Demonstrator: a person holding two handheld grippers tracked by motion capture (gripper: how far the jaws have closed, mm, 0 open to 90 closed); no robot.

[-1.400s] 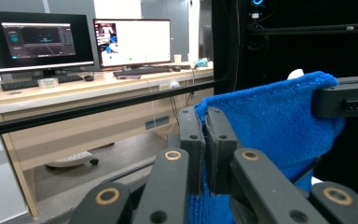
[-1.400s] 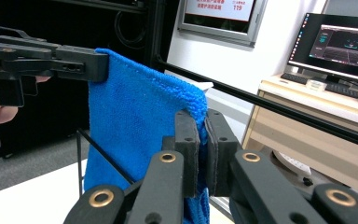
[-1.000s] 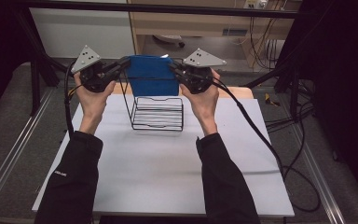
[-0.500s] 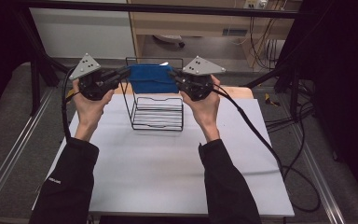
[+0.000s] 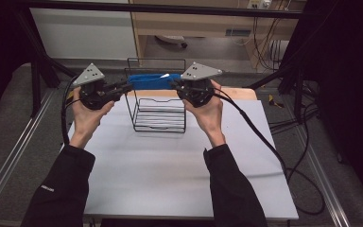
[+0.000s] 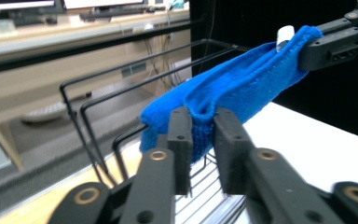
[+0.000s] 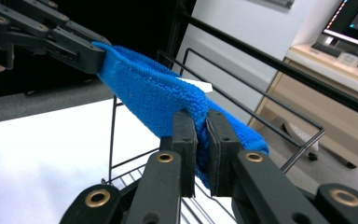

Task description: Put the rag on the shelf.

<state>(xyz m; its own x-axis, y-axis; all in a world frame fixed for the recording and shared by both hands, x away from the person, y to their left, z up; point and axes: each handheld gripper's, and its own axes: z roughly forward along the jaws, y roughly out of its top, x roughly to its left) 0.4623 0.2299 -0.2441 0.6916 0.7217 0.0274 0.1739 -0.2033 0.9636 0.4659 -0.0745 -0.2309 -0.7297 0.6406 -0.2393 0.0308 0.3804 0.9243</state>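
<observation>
Blue cloth [image 5: 152, 81], stretched level above the wire rack [image 5: 159, 113], with the left gripper [image 5: 125, 87] clamped on one end and the right gripper [image 5: 174, 84] on the other. Risk: uneven lowering could snag the cloth on the rack's tall back wires or pull an end free.

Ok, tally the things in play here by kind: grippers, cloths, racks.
Grippers: 2, left gripper and right gripper
Blue cloths: 1, blue cloth stretched between them
Black wire racks: 1, wire rack on the table
Total: 4
</observation>
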